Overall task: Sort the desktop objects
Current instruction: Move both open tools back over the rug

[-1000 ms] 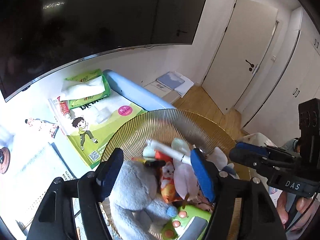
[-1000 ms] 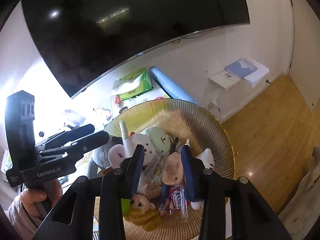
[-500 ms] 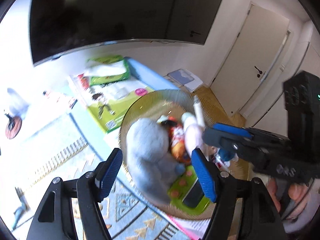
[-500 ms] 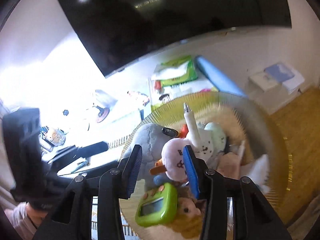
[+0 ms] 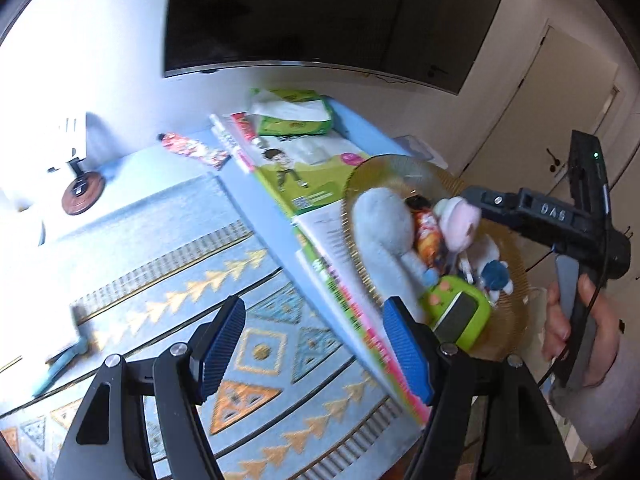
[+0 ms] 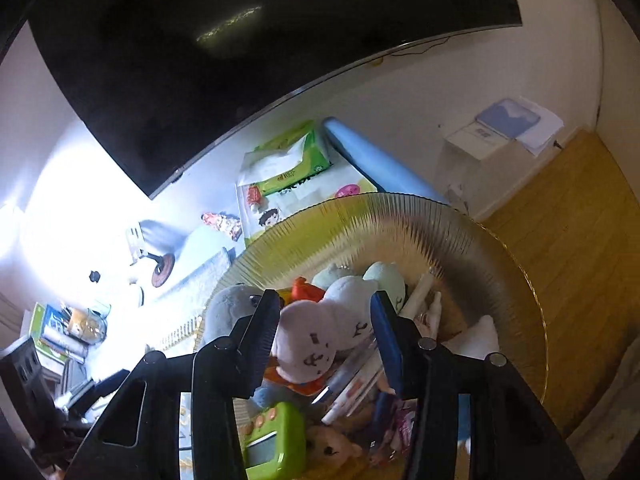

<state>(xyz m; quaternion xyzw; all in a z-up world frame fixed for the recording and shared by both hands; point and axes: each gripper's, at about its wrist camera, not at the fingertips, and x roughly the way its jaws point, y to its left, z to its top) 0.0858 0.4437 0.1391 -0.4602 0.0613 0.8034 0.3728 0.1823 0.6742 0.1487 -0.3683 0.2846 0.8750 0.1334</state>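
Observation:
A ribbed golden glass bowl (image 6: 472, 240) holds several toys: a grey plush (image 5: 384, 236), a pink plush (image 6: 308, 344), a green toy device (image 5: 460, 316) and pens. My right gripper (image 6: 324, 332) is open over the bowl, its jaws on either side of the pink plush, not closed on it. In the left wrist view it reaches in from the right (image 5: 472, 196). My left gripper (image 5: 316, 348) is open and empty, above the patterned blue mat (image 5: 168, 280), left of the bowl (image 5: 380, 168).
Green children's books (image 5: 320, 184) lie under and beside the bowl. A green tissue pack (image 5: 292, 116) sits at the back by the wall under a large TV (image 5: 320, 12). A red patterned wrapper (image 5: 192, 148) and a round brown stand (image 5: 82, 194) lie further left.
My left gripper has swung left, away from the bowl, to over the mat. My right gripper has moved over the pink plush and its jaws have opened wider.

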